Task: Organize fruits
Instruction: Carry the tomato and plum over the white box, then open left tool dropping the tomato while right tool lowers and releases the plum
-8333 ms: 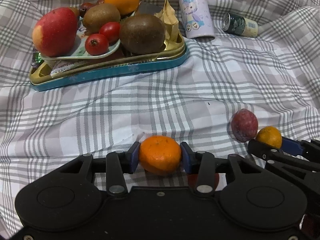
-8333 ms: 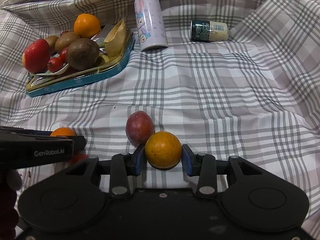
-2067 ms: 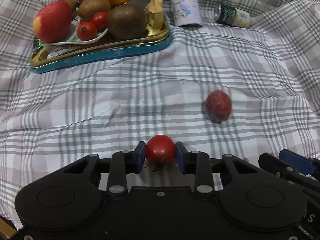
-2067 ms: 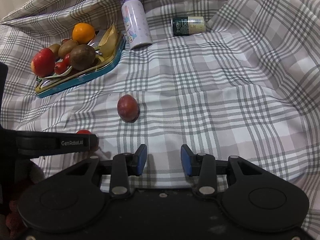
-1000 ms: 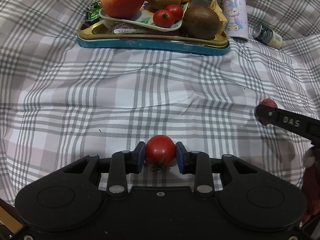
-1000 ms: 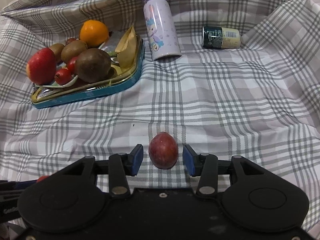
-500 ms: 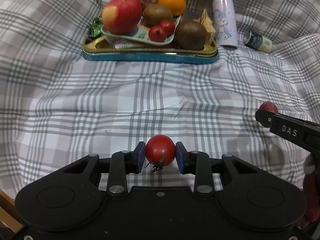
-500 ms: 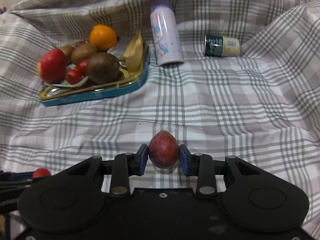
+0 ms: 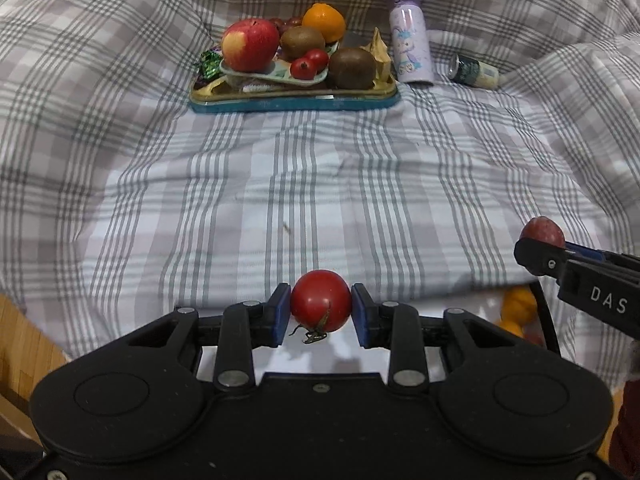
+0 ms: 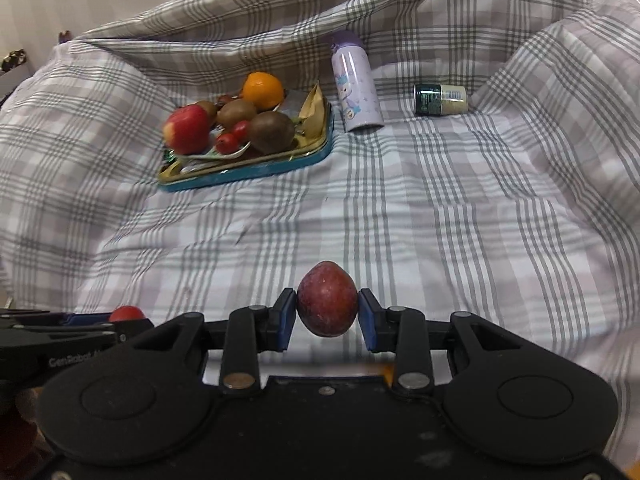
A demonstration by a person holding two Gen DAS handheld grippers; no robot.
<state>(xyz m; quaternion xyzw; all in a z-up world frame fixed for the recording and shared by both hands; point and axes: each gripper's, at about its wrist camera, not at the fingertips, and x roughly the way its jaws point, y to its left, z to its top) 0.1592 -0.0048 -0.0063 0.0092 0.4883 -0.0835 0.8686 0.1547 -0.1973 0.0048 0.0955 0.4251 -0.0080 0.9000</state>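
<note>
Tomato (image 9: 321, 300) stem-down in left hand-held gripper (image 9: 321, 314), plum (image 10: 327, 298) long axis upright, clamped in right hand-held gripper (image 10: 327, 314)

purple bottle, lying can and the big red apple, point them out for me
purple bottle (image 10: 357, 90), right wrist view, middle of its printed body
lying can (image 10: 440, 99), right wrist view, middle of its side
big red apple (image 9: 250, 45), left wrist view, its red front

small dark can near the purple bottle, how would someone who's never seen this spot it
Start at the blue-rimmed tray of fruit at the far side of the plaid cloth. Just right of it stands a purple cartoon bottle, and further right is the small can. It is the only thing lying on its side, dark green at one end, cream-labelled at the other.
</note>
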